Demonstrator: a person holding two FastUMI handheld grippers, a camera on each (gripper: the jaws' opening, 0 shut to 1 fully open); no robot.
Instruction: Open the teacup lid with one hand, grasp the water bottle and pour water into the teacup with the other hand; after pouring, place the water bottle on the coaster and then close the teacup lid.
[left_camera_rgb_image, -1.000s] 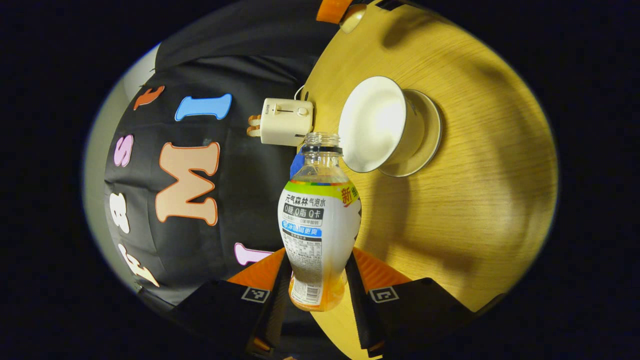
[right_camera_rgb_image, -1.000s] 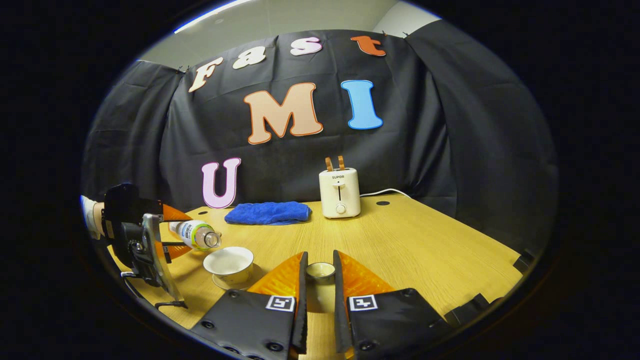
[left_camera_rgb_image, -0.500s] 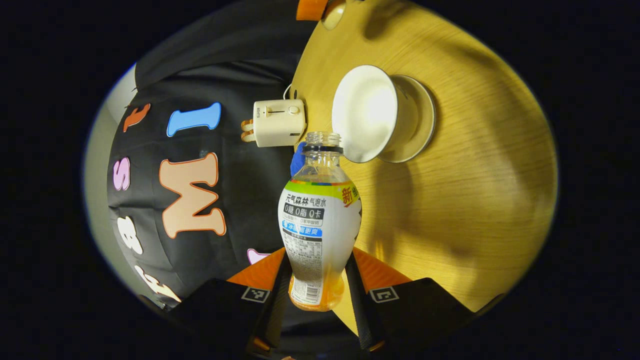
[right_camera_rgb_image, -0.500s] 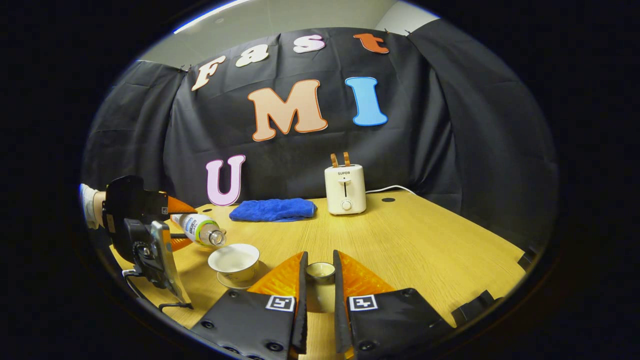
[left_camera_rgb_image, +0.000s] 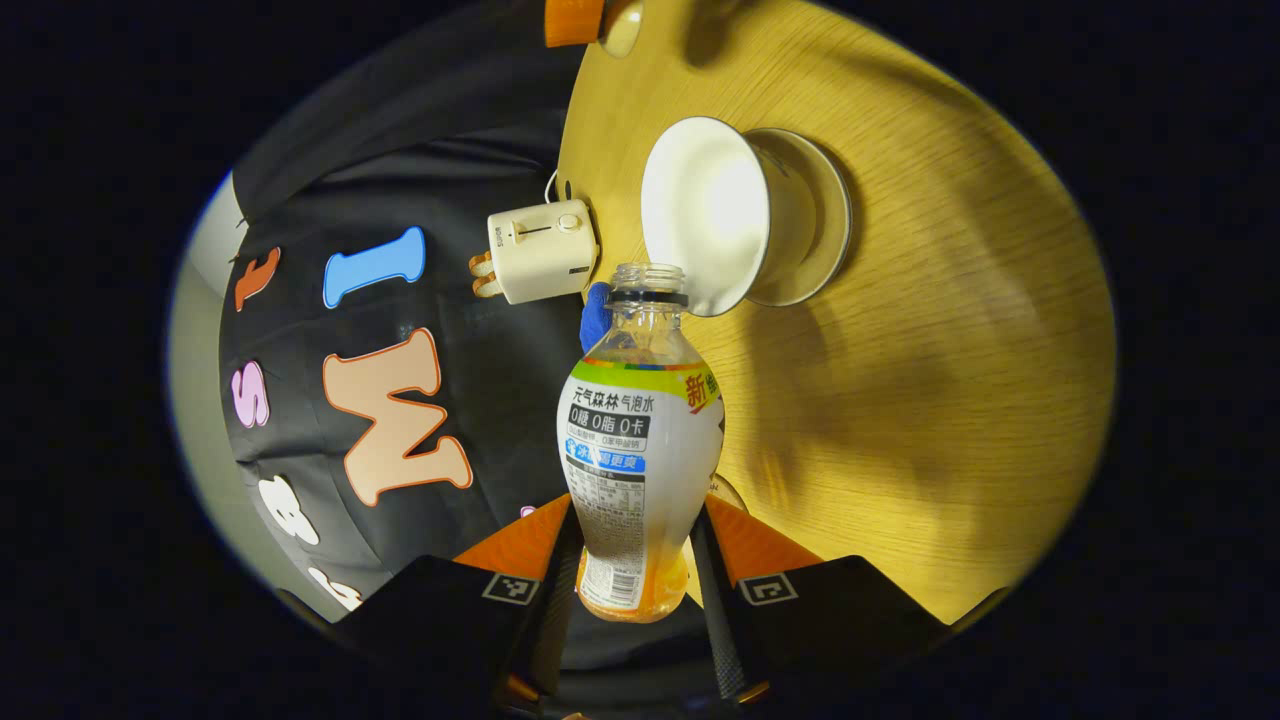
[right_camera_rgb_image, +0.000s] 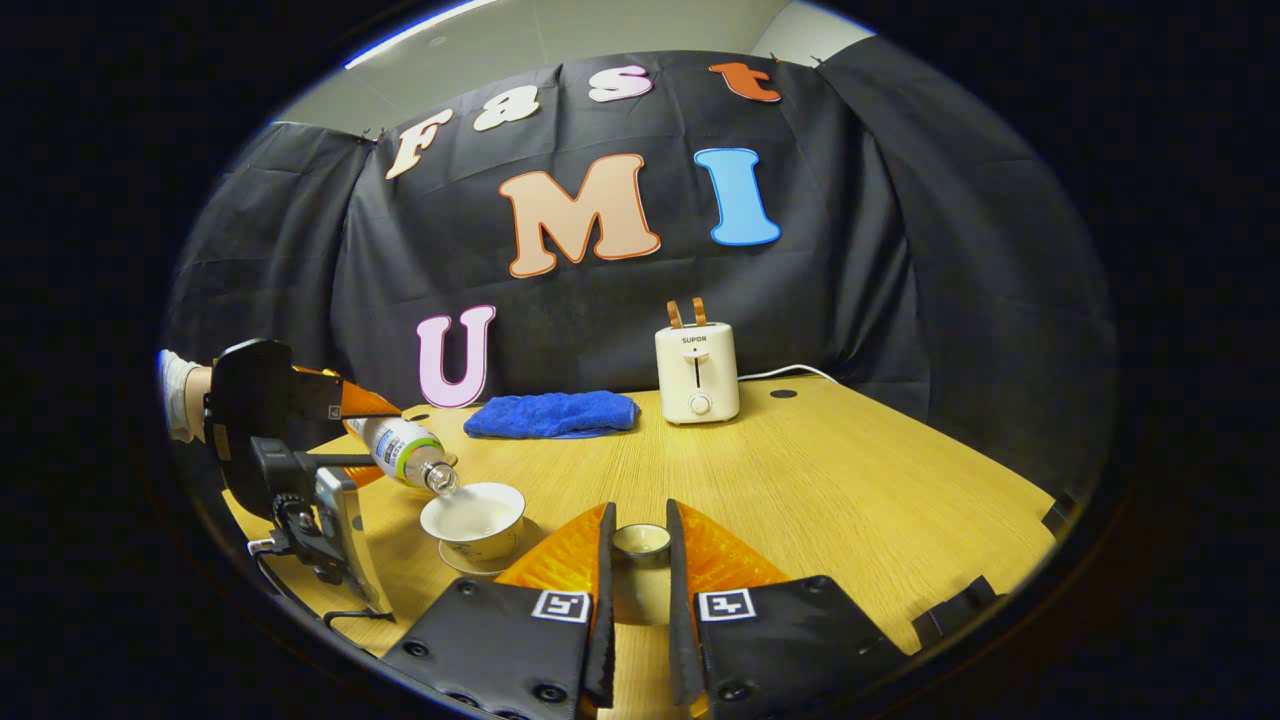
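Lid (right_camera_rgb_image: 641, 541) held clamped in the right gripper (right_camera_rgb_image: 636, 560) jaws just right of the uncovered teacup (right_camera_rgb_image: 474, 517); left gripper (left_camera_rgb_image: 632, 560) jaws grip the tilted water bottle (left_camera_rgb_image: 638, 450), mouth over the teacup rim. Coaster placement and re-lidding remain

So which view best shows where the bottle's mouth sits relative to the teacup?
The right gripper view: from the side, the water bottle is tilted, its mouth just over the teacup rim. The left gripper view looks along the bottle held by the left gripper, so mouth and cup overlap and height is unclear.
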